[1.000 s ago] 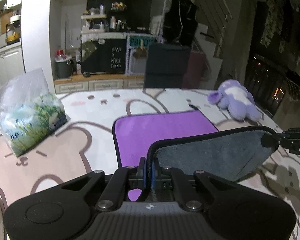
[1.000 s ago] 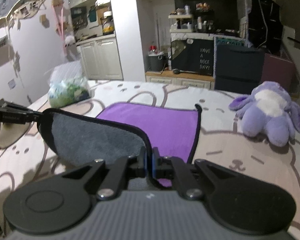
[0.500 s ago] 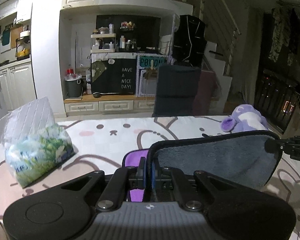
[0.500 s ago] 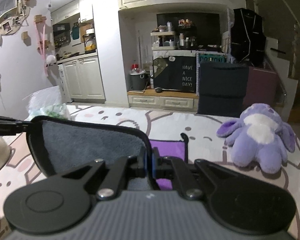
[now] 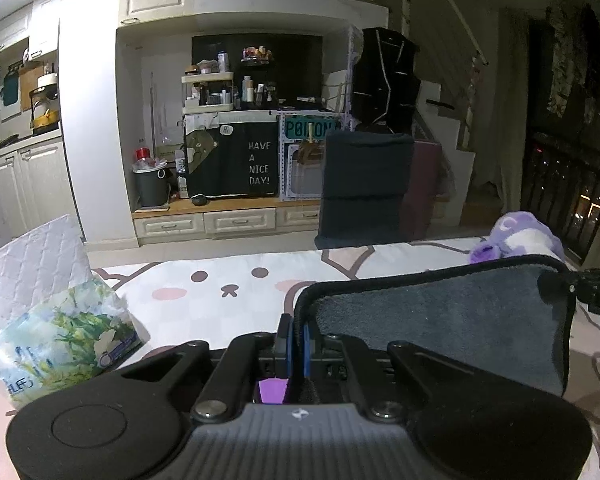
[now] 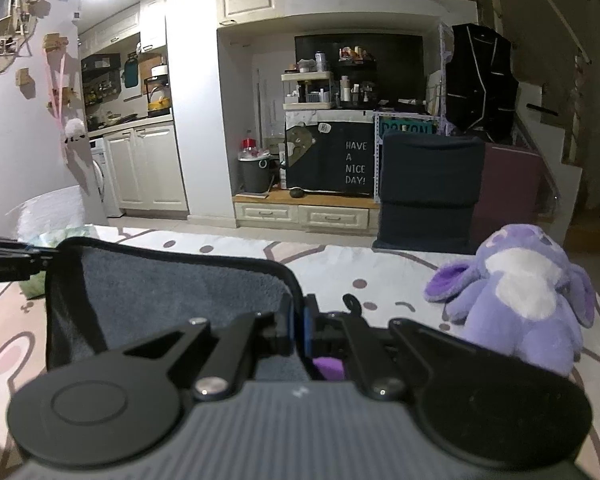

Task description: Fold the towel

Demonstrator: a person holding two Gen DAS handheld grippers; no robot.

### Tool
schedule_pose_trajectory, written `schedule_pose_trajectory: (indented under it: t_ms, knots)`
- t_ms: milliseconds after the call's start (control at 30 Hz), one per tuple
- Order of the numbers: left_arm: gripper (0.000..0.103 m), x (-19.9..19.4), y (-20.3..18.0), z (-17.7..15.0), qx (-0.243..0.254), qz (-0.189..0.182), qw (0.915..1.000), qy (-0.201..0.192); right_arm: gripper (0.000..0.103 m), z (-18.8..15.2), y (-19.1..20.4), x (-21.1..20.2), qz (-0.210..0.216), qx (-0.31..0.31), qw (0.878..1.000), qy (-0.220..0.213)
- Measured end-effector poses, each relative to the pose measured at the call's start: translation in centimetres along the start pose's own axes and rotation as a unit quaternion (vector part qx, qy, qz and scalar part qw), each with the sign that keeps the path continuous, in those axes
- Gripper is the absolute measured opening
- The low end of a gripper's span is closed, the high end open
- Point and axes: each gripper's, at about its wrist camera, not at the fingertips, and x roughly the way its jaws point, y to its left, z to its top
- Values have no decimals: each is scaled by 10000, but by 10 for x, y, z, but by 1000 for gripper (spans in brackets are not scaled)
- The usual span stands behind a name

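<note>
The towel (image 5: pixel 440 320) is purple on one face, grey on the other, with a black hem. My left gripper (image 5: pixel 298 340) is shut on one corner of it. My right gripper (image 6: pixel 298 320) is shut on the other corner; its tip also shows at the right edge of the left wrist view (image 5: pixel 596 284). The grey face (image 6: pixel 160 288) hangs stretched between the two grippers, lifted above the table. Only a small purple patch (image 5: pixel 274 390) shows below the left jaws, and another (image 6: pixel 328 366) below the right ones. The rest of the towel is hidden behind the grippers.
A tissue pack (image 5: pixel 56 328) with a leaf print lies at the left. A purple plush toy (image 6: pixel 520 292) sits at the right. The table wears a cloth with a bear print (image 5: pixel 228 288). A dark chair (image 5: pixel 364 188) stands beyond the far edge.
Both grippers have carried the held edge up and forward over the towel. The flat purple area, plainly seen a second ago, is now almost wholly hidden. The views tilt up towards the room.
</note>
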Motion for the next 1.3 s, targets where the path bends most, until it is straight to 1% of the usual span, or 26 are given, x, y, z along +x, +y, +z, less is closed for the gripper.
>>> schedule_pose_trajectory:
  t_ms: [100, 233, 433, 633, 767, 900, 1133, 1300]
  knots:
    - [5, 12, 4, 3, -116, 69, 9999, -52, 6, 0, -1, 9, -83, -45, 9999, -55]
    - [5, 31, 7, 3, -227, 116, 9997, -2, 6, 2, -2, 27, -101, -4, 9999, -22]
    - [5, 57, 13, -2, -339, 75, 9993, 108, 6, 2, -2, 55, -240, 18, 9997, 22]
    - [5, 81, 18, -10, -454, 105, 9985, 290, 6, -5, -7, 85, -352, 77, 9988, 317]
    - [5, 90, 19, -13, -462, 123, 9983, 337, 6, -11, -5, 100, -427, -2, 9981, 455]
    - [5, 98, 18, -14, -503, 117, 9980, 367, 6, -20, -6, 105, -557, -22, 9973, 477]
    - [5, 113, 17, -18, -420, 409, 9966, 575, 6, -25, -11, 120, -536, 56, 9966, 631]
    - [5, 117, 15, -18, -391, 466, 9961, 638, 6, -23, -13, 130, -581, 192, 9962, 615]
